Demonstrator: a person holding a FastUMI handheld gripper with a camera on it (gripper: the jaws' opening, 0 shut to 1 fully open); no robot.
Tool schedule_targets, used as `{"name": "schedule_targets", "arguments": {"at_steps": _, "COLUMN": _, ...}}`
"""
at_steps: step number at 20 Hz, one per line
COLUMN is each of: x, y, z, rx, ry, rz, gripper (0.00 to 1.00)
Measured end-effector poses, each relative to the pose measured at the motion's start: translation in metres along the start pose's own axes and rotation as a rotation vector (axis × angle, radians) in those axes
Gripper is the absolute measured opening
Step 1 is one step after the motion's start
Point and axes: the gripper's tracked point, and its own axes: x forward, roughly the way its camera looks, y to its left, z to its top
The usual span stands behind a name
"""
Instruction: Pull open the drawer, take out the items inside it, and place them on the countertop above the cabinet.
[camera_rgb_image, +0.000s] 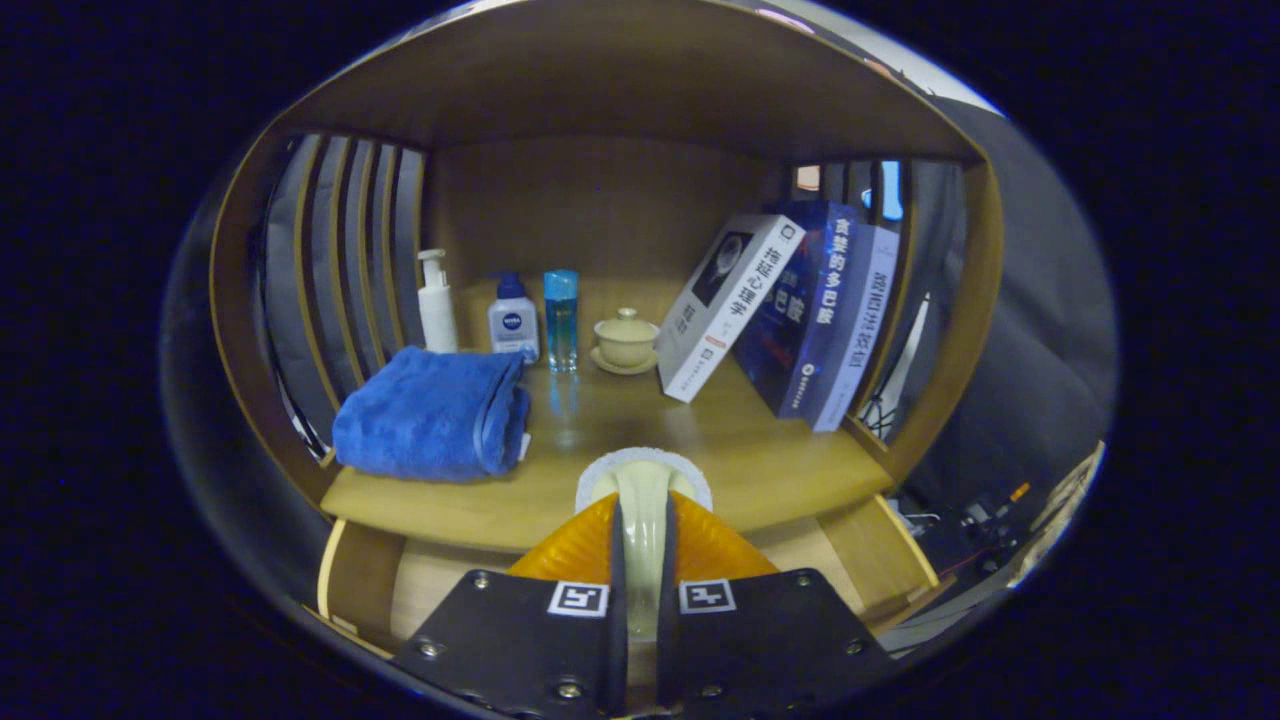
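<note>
The gripper (643, 540) is clenching a pale, cream-coloured handle topped by a round white fluffy head (644, 474), which looks like a small brush or puff. Both fingers are pressing on its stem, gripping low so the head is poking out ahead, free to be set down. Below the fingers, at six o'clock, the light wooden drawer (880, 555) is standing pulled open, which suggests this item is coming out of it; what else lies inside is hidden.

Just beyond the head, at twelve o'clock, the wooden countertop (770, 470) is offering bare space, the likely spot for it. At ten o'clock a folded blue towel (432, 412) is lying near the front edge. Further back, a white pump bottle (436, 302), a white bottle with a blue cap (513, 318), a clear blue bottle (561, 320) and a cream lidded cup on a saucer (626, 340) are standing in a row. At two o'clock, leaning books (790, 310) are resting against the slatted side.
</note>
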Motion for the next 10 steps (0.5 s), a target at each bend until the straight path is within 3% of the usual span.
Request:
{"name": "schedule_targets", "arguments": {"at_steps": 8, "x": 0.058, "y": 0.011, "z": 0.021, "rx": 0.012, "ry": -0.02, "rz": 0.081, "gripper": 0.12}}
{"name": "schedule_targets", "arguments": {"at_steps": 10, "x": 0.06, "y": 0.013, "z": 0.025, "rx": 0.024, "ry": -0.038, "rz": 0.089, "gripper": 0.18}}
